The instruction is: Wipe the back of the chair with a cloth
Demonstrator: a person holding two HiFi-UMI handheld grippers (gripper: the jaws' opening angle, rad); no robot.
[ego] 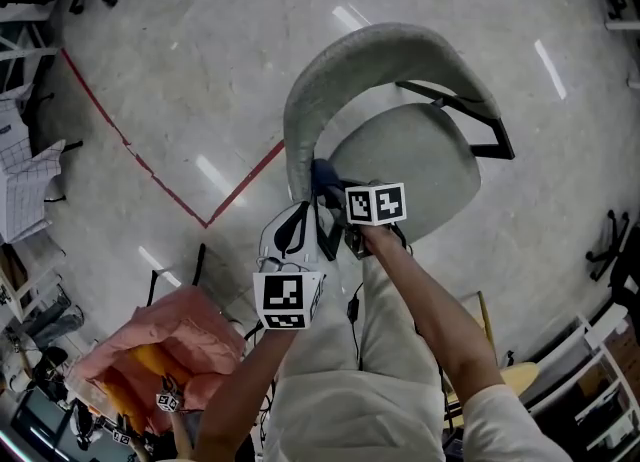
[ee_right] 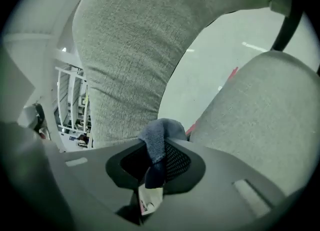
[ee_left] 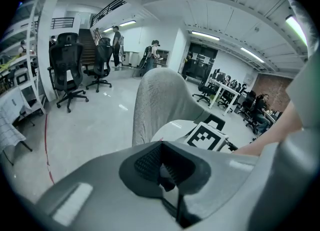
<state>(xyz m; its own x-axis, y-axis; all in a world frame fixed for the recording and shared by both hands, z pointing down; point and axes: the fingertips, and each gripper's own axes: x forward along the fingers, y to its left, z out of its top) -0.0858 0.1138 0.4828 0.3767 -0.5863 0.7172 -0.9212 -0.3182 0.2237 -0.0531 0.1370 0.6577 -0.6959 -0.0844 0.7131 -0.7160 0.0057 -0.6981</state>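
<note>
Cloth (ee_right: 159, 137): blue, clamped in right gripper (ee_right: 156, 162), against near end of grey chair back (ego: 335, 75), 9 o'clock of seat (ego: 420, 165) | left gripper (ee_left: 161, 167): jaws together, nothing in them, 7 o'clock of the right one, apart from the chair.

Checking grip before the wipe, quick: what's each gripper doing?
Left gripper: shut, holding nothing.
Right gripper: shut on the cloth.
</note>
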